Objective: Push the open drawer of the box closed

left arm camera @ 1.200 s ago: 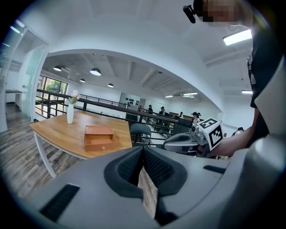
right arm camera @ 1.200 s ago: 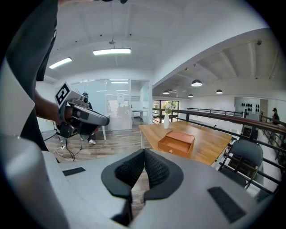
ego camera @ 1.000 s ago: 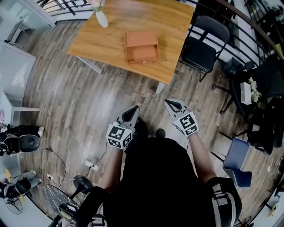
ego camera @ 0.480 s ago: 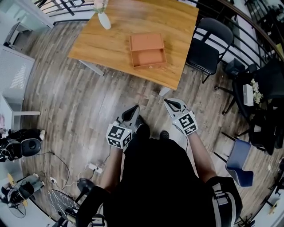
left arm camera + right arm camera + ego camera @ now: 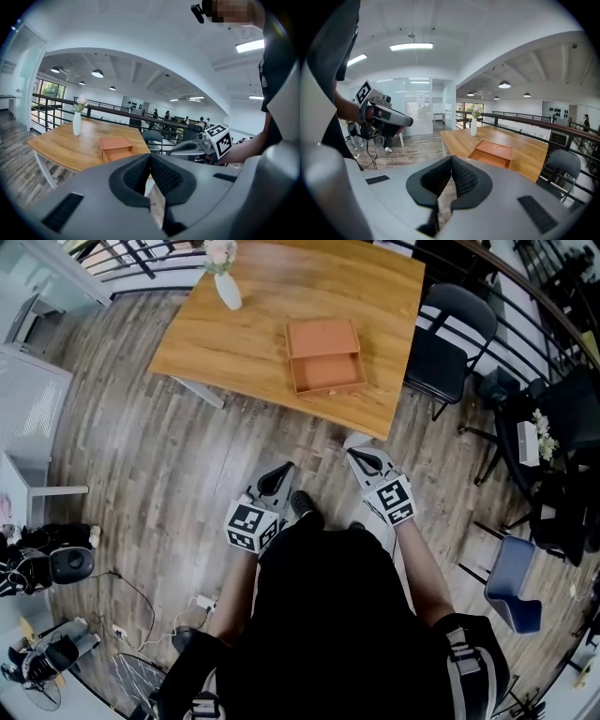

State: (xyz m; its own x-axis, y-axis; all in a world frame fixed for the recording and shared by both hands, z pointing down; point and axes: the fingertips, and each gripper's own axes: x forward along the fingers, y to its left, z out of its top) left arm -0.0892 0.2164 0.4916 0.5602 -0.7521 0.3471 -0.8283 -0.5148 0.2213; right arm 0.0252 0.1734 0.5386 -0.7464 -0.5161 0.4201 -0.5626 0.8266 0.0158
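Left claw [image 5: 278,472] and right claw [image 5: 362,457] carried low, well short of the box [image 5: 322,337]
Both claws have their jaws closed together with nothing between them, held side by side over the floor [image 5: 178,456], probably because a push needs no grip. Well ahead, the box sits on the tabletop [image 5: 234,338], its drawer [image 5: 328,374] pulled out toward the near edge, facing them

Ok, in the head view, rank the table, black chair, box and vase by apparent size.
Largest to smallest:
1. table, by far
2. black chair
3. box with its drawer out, only slightly smaller than the chair, so that pair is close
4. vase
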